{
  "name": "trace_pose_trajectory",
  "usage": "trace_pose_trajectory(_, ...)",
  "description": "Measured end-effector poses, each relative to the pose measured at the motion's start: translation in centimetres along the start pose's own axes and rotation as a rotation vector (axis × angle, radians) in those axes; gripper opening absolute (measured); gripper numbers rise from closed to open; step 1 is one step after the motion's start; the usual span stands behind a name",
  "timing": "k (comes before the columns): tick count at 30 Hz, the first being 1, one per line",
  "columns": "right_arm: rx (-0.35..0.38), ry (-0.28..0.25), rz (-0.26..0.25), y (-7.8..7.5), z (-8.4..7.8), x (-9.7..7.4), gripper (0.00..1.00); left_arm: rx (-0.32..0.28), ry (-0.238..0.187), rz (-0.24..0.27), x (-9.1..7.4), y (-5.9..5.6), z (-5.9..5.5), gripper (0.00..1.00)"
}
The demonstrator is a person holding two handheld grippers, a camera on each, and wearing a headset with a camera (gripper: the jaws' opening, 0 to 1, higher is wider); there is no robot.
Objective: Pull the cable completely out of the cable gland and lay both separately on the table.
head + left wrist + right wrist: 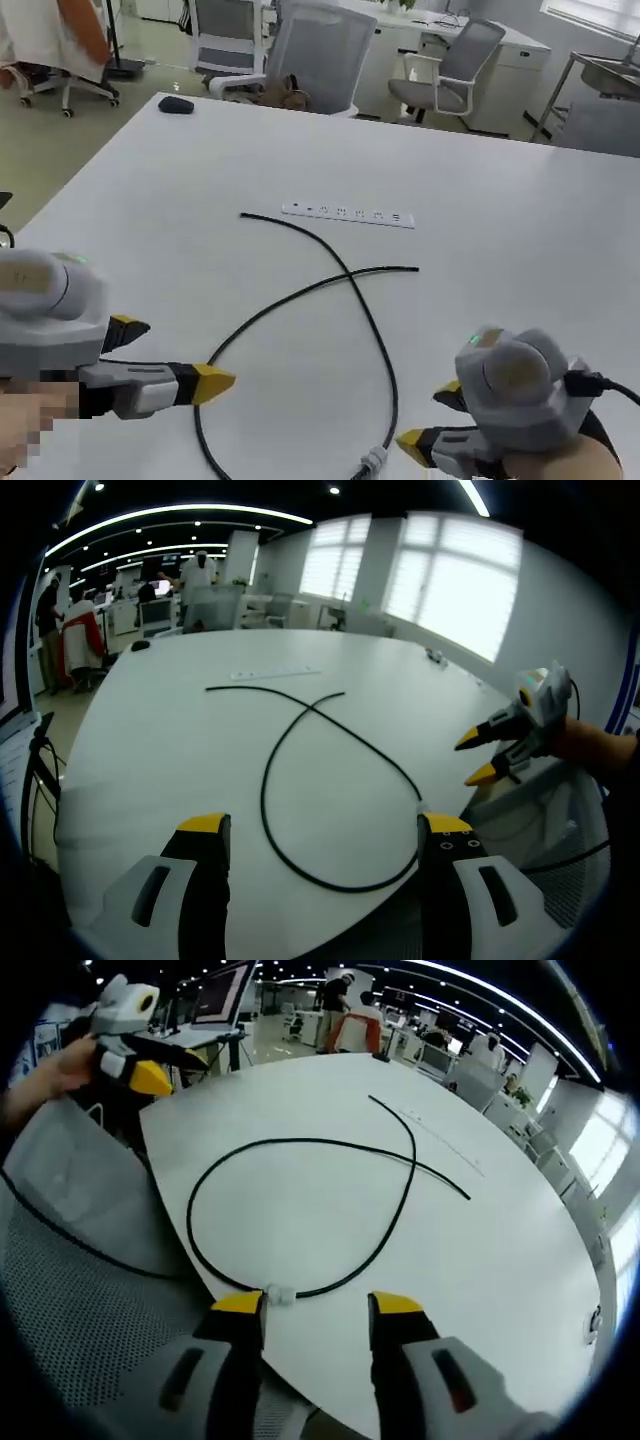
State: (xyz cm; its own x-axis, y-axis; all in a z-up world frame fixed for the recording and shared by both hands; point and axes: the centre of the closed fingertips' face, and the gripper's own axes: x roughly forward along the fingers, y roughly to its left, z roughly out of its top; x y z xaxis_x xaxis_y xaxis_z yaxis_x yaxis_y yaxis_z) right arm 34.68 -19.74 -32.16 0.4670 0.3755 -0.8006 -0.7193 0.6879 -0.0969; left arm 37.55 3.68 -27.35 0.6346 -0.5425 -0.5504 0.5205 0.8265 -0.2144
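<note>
A long black cable (330, 285) lies on the white table (500, 220) in a loop that crosses itself. Its small whitish cable gland (372, 462) sits on the cable at the near table edge. In the right gripper view the gland (280, 1295) lies just beyond my right gripper (318, 1303), close to its left fingertip; the jaws are open and hold nothing. My left gripper (325, 825) hovers open at the table's near edge, facing the cable loop (300, 715). From the head, the left gripper (172, 352) is low left and the right gripper (432, 418) low right.
A white power strip (348, 213) lies past the cable's far end. A black mouse (176, 104) rests at the far left corner. Office chairs (320, 50) and desks stand behind the table, with people further back.
</note>
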Motion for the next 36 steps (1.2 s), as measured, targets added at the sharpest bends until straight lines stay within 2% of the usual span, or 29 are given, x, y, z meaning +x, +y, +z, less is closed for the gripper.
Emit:
trace_pose_trajectory(4,-0.010,0.009,0.004,0.20,-0.09,0.06,0.40,0.003,0.010,-0.001,-0.01,0.01,-0.19,0.75)
trace_pose_trajectory(11,-0.013,0.013,0.005,0.20,-0.15,0.13,0.39,-0.002,-0.012,-0.002,-0.10,0.04,0.28,0.75)
trace_pose_trajectory(14,-0.018,0.016,0.006,0.23,-0.17,0.14,0.39,0.006,0.003,0.001,-0.05,0.04,-0.02,0.75)
trace_pose_trajectory(29,-0.035,0.021,0.003,0.27,-0.17,0.12,0.39,0.005,0.009,0.004,-0.04,0.06,-0.17,0.75)
trace_pose_trajectory(36,-0.035,0.019,0.001,0.23,-0.18,0.05,0.39,0.018,0.027,0.003,0.10,-0.14,-0.47,0.75)
